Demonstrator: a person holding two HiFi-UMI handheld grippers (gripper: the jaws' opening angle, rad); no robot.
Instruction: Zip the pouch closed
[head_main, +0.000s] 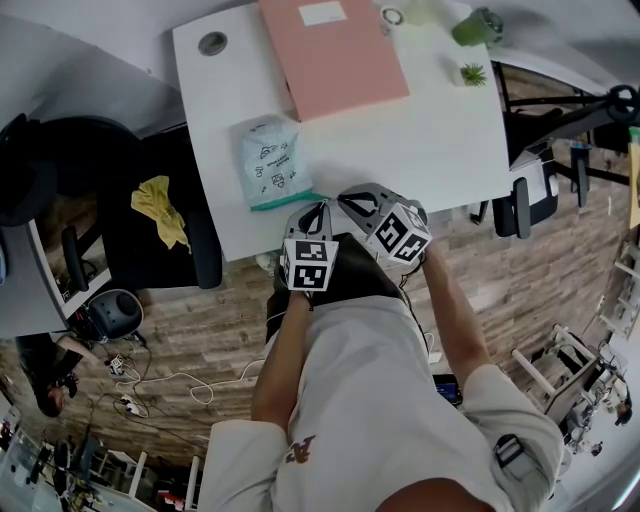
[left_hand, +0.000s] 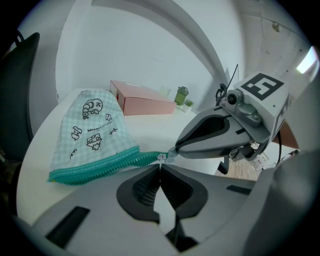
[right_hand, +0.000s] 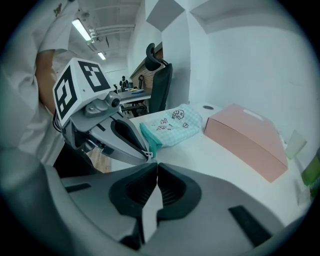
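Observation:
The pale green checked pouch (head_main: 270, 160) (left_hand: 95, 127) (right_hand: 174, 125) lies on the white table (head_main: 430, 140) near its front edge. Its teal zipper (left_hand: 100, 167) runs along the near side. The two grippers meet at the zipper's right end. My left gripper (head_main: 316, 208) (left_hand: 160, 165) is shut, and the small silver zipper pull (left_hand: 161, 158) sits at its tips. My right gripper (head_main: 345, 197) (left_hand: 173, 151) (right_hand: 156, 164) is shut on the teal end of the zipper beside the pull. In the right gripper view, the left gripper (right_hand: 148, 155) shows its tips pinching the pull.
A pink flat box (head_main: 335, 55) (left_hand: 145, 102) lies behind the pouch. A green bottle (head_main: 478, 25) and a small plant (head_main: 472, 73) stand at the far right corner. A black chair (head_main: 150, 230) with a yellow cloth (head_main: 165, 210) is left of the table.

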